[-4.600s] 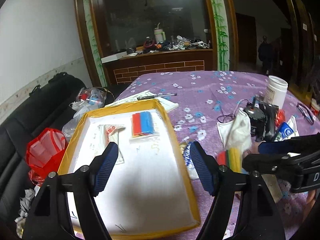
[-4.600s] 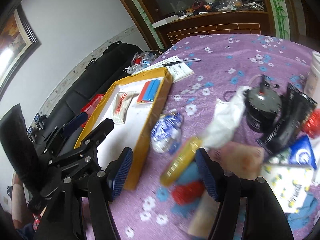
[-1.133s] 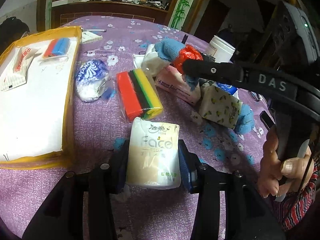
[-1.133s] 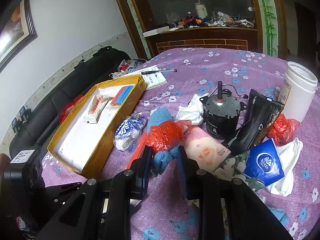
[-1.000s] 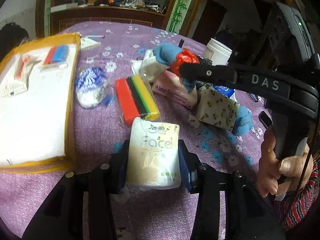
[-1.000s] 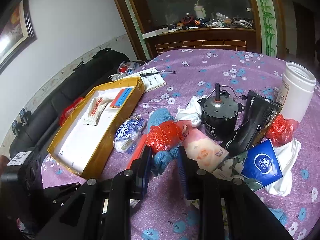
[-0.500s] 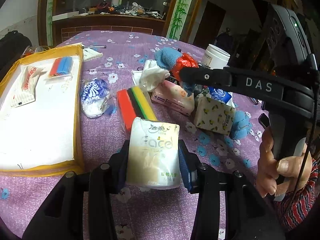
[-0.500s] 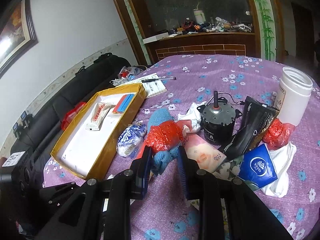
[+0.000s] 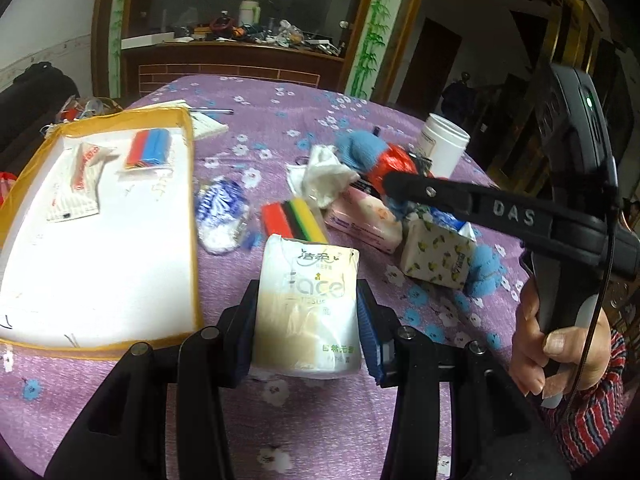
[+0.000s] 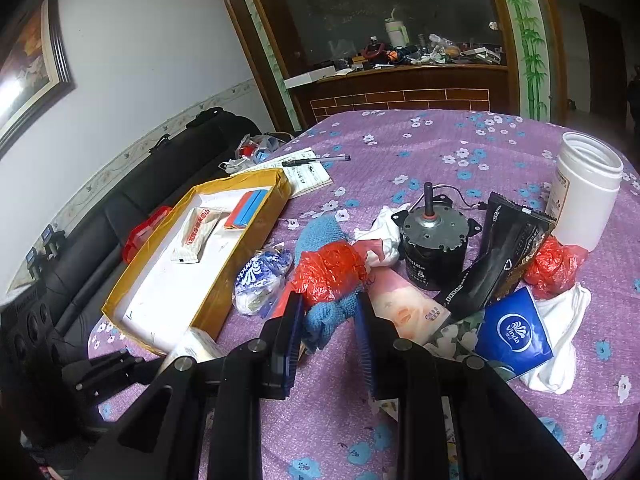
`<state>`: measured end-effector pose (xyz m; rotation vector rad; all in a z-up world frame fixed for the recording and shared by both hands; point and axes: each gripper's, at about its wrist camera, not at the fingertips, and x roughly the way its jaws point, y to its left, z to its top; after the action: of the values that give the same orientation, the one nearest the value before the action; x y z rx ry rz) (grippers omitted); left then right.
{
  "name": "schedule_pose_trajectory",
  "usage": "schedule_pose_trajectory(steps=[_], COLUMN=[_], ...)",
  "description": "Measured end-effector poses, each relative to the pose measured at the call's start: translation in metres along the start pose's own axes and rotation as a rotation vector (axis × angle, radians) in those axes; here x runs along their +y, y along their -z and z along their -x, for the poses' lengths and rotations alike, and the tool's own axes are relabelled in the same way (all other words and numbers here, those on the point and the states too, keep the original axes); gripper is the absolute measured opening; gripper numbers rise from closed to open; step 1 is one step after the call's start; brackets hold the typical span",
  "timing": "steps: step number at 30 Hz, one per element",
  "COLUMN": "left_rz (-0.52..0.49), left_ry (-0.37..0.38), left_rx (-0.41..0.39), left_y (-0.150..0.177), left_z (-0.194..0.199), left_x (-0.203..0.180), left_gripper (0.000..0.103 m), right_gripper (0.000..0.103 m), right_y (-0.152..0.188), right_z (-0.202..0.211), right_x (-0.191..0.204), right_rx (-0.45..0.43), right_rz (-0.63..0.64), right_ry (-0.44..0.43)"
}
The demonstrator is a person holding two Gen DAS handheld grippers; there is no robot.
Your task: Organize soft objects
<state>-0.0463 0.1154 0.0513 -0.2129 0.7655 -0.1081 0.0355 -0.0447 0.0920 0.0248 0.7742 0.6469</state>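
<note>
Left hand-held gripper [image 9: 308, 312] clamps a tissue pack [image 9: 306, 300]; right hand-held gripper [image 10: 328, 320] pinches a blue knit cloth [image 10: 326, 316] wrapped with red plastic, both lifted, presumably bound for the yellow-rimmed tray [image 9: 194, 200].

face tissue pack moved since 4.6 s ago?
Yes. The face tissue pack is now clamped in the left tongs, lifted beside the yellow tray; earlier those tongs were open over the tray.

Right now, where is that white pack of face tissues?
In the left wrist view the face tissue pack sits clamped in the left gripper, lifted just right of the yellow tray, in front of the striped sponges.
</note>
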Motion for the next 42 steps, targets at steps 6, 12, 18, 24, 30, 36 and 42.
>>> schedule_pose_trajectory(steps=[6,12,18,24,30,36,42], left_rz=[0.033,0.045,0.048,0.057,0.059,0.072,0.089], left_ry=[-0.021,-0.029,-0.046,-0.054,-0.059,-0.075,-0.092], left_rx=[-0.028,-0.042,-0.052,-0.062,-0.068,-0.085,-0.095], left_y=[-0.005,-0.008,-0.01,-0.012,-0.014,-0.016,-0.017], left_z=[0.008,0.011,0.015,0.019,0.022,0.027,0.03], left_x=[0.017,0.025,0.03,0.033,0.035,0.045,0.056], left_gripper=[0.042,0.042,0.042,0.043,0.043,0.043,0.043], right_gripper=[0.026,0.026,0.026,0.026,0.026,0.026,0.026], right_y=[0.001,0.003,0.004,0.005,0.006,0.006,0.007], right_z=[-0.002,-0.005,-0.007,-0.006,-0.006,-0.006,-0.007], right_x=[0.003,0.009,0.013,0.018,0.019,0.018,0.019], right_rx=[0.006,0.009,0.014,0.013,0.013,0.015,0.021], right_rz=[0.002,0.015,0.023,0.036,0.04,0.042,0.045], right_ry=[-0.011,-0.027,-0.036,-0.048,-0.048,-0.05,-0.05])
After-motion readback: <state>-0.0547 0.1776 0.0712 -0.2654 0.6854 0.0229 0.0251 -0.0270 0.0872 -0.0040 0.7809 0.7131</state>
